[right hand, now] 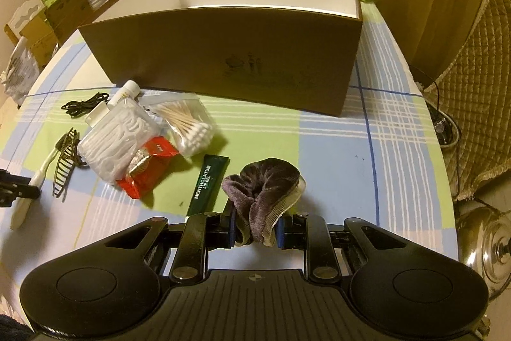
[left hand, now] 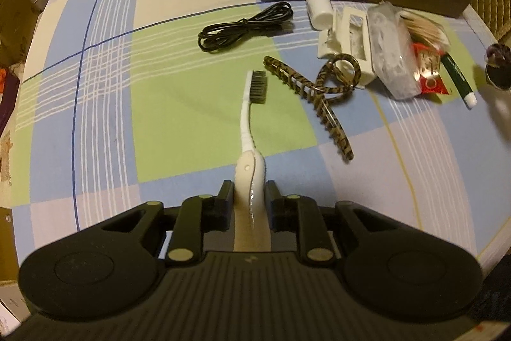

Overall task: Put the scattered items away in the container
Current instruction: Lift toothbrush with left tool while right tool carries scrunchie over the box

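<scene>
Left tongs (left hand: 248,197) pinch a toothbrush (left hand: 247,123) by its handle end; right tongs (right hand: 255,229) pinch a soft scrunchie (right hand: 265,190), lower centre. Either could slip before reaching the box (right hand: 223,53).

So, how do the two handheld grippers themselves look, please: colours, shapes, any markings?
Both look alike. The left gripper is matte black plastic with two rounded lobes, a ribbed centre plate bearing a small crosshair mark, and pale round pivot pins on its linkage bars. The right gripper has the same build, plus blue pads on its fingers. No cables, sleeves or hands show.
</scene>
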`<move>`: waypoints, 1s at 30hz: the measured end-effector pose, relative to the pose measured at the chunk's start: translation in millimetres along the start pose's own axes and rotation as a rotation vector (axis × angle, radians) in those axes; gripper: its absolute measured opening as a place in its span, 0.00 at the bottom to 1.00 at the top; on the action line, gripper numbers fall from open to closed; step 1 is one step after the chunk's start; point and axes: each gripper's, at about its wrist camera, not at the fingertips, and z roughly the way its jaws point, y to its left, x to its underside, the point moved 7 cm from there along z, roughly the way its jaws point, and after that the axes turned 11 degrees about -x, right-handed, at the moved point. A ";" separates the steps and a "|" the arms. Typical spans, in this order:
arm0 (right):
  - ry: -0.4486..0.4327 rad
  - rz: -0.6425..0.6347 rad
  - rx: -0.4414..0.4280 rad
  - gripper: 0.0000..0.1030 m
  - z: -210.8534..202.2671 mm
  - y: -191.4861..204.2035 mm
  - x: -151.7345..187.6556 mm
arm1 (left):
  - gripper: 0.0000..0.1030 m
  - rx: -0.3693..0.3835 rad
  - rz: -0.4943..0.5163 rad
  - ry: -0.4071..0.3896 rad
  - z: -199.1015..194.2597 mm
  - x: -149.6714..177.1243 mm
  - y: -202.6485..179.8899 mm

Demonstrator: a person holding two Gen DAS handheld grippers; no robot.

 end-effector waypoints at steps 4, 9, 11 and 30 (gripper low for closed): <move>-0.011 -0.005 -0.001 0.19 -2.2 1.5 -4.0 | 0.15 0.025 -0.041 -0.002 -4.6 4.0 4.4; -0.014 -0.016 -0.001 0.19 -3.8 2.9 -9.3 | 0.15 0.074 -0.135 -0.032 -23.2 0.0 20.5; -0.014 -0.020 -0.001 0.19 -3.9 3.8 -10.9 | 0.15 0.092 -0.176 -0.054 -33.3 -4.5 27.7; -0.168 -0.126 -0.099 0.19 -43.5 42.0 -80.5 | 0.15 0.202 -0.089 -0.372 -116.2 -124.1 -20.8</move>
